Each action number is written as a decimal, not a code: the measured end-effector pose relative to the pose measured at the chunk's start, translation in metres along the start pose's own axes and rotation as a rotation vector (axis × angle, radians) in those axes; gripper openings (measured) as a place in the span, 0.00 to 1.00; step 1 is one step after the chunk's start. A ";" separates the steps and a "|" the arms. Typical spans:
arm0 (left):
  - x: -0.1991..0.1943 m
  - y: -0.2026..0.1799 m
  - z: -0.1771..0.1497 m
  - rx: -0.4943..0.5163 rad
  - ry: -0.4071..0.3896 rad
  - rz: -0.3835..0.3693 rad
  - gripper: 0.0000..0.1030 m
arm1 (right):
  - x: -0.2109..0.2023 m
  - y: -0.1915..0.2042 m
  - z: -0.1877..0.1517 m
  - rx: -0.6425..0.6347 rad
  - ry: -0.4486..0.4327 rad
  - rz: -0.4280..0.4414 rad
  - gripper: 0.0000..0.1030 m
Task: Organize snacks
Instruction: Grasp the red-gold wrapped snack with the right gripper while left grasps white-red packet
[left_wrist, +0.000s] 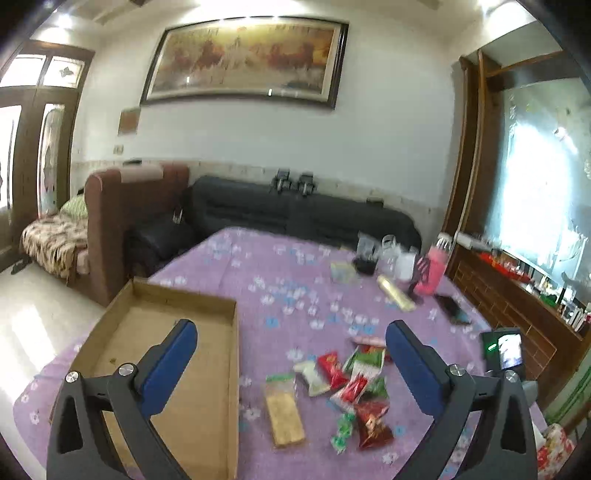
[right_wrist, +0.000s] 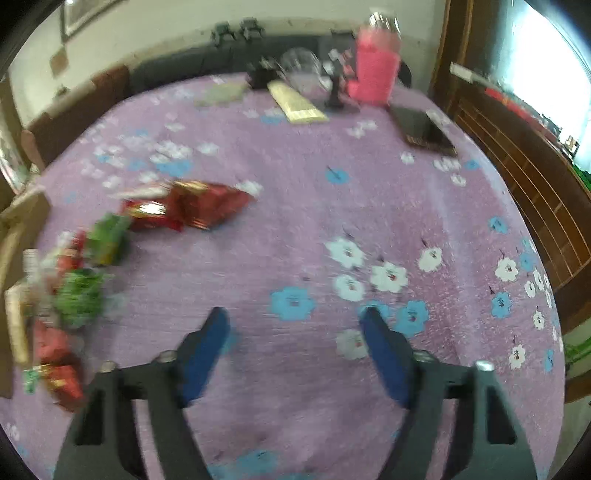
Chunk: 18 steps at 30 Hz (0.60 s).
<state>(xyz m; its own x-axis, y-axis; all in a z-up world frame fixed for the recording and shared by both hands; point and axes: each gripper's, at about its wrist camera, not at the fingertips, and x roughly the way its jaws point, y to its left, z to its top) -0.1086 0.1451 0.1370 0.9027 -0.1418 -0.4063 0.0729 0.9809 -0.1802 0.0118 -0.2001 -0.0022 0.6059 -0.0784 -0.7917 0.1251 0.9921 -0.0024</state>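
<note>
Ahead of both your grippers spreads the large table covered in a purple cloth printed with white and blue flowers (left_wrist: 295, 273), and everything lies on it. Under and ahead of your left gripper's left finger sits the shallow, open brown cardboard tray (left_wrist: 162, 332), its inside bare as far as the view shows.

Your left gripper (left_wrist: 291, 332) hangs above the table with its blue-padded fingers spread wide apart and nothing between them. Just ahead of it and low between the fingers, the loose pile of red, green and white snack packets (left_wrist: 354, 387) lies to the right of the tray, with a flat clear-wrapped tan wafer bar (left_wrist: 286, 413) at the pile's left edge, close to the tray wall.

Your right gripper (right_wrist: 297, 317) is also spread wide and holds nothing; only cloth shows between its fingers. From it, the same pile sits off to the left, blurred, with the two red foil packets (right_wrist: 192, 208) farther ahead and left.

Far ahead, at the table's back edge, stand a pink plastic bottle (left_wrist: 434, 269), some clear containers (left_wrist: 391, 251), a pale long packet (left_wrist: 395, 293) and a dark flat phone (left_wrist: 454, 310).
</note>
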 end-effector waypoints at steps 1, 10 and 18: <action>0.001 0.001 -0.004 0.003 0.018 0.020 1.00 | -0.011 0.006 -0.004 0.000 -0.036 0.049 0.68; 0.032 0.018 -0.029 -0.094 0.162 -0.090 0.84 | -0.045 0.074 -0.032 -0.153 -0.023 0.373 0.68; 0.043 0.016 -0.046 -0.095 0.232 -0.066 0.84 | -0.044 0.103 -0.042 -0.212 -0.033 0.355 0.68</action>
<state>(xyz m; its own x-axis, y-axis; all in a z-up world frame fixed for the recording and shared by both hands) -0.0886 0.1487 0.0754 0.7750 -0.2427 -0.5835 0.0784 0.9531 -0.2923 -0.0344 -0.0901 0.0066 0.6078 0.2725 -0.7458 -0.2583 0.9560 0.1388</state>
